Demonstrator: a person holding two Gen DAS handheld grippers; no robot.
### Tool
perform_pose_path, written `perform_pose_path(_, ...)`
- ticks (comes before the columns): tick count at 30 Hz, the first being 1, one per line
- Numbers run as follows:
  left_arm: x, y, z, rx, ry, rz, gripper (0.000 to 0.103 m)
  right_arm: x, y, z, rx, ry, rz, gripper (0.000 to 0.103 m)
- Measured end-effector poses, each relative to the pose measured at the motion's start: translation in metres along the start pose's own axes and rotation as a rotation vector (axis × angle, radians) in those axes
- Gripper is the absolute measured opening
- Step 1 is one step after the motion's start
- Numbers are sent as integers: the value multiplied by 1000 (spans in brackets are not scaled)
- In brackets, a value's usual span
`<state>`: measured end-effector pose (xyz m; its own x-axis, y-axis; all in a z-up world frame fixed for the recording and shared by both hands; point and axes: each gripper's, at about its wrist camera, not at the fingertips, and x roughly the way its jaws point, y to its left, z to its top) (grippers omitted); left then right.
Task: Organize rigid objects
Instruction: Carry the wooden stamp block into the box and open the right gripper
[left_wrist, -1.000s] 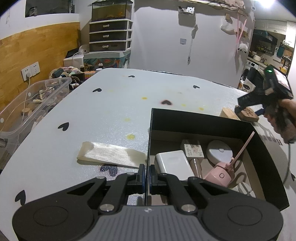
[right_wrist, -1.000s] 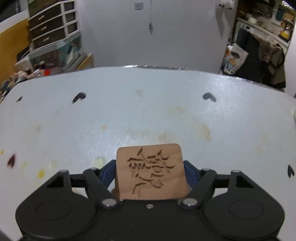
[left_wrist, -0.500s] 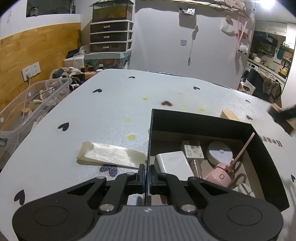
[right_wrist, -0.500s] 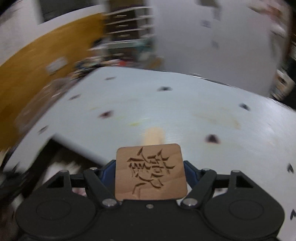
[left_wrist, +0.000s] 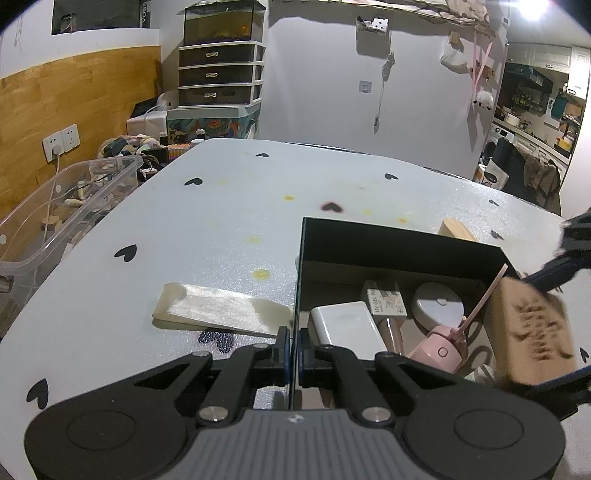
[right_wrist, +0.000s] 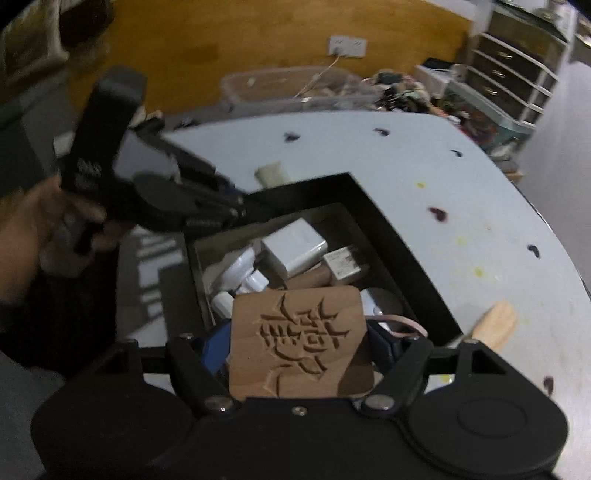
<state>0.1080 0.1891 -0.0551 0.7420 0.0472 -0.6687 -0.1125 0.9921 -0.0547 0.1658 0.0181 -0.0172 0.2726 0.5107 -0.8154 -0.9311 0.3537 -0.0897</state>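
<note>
Only right wrist view shows left hand (right_wrist: 44, 236).

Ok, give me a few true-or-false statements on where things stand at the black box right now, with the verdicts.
1. The right gripper holds a carved wooden block over the black box. True.
2. The left gripper is open wide above the table. False: it is shut on the box's near wall.
3. The box is empty. False: a white charger, a round white disc and a pink gadget lie inside.
4. A second, plain wooden block lies on the table outside the box. True.
5. The clear plastic bin sits inside the box. False: it is off the table's edge.
</note>
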Motion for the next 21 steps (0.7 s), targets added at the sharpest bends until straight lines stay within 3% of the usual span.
perform_pose_path(4,0,0,0,2,-2,-3,3,16,-6,-4,-48,32,-19,78)
perform_pose_path(7,0,-1,0,6,-2,-4,3,24,-8,-5,-26,78,-29,87)
perform_pose_path(21,1,0,0,5,-2,-4,3,12,-9,-6,63,99,-18,87)
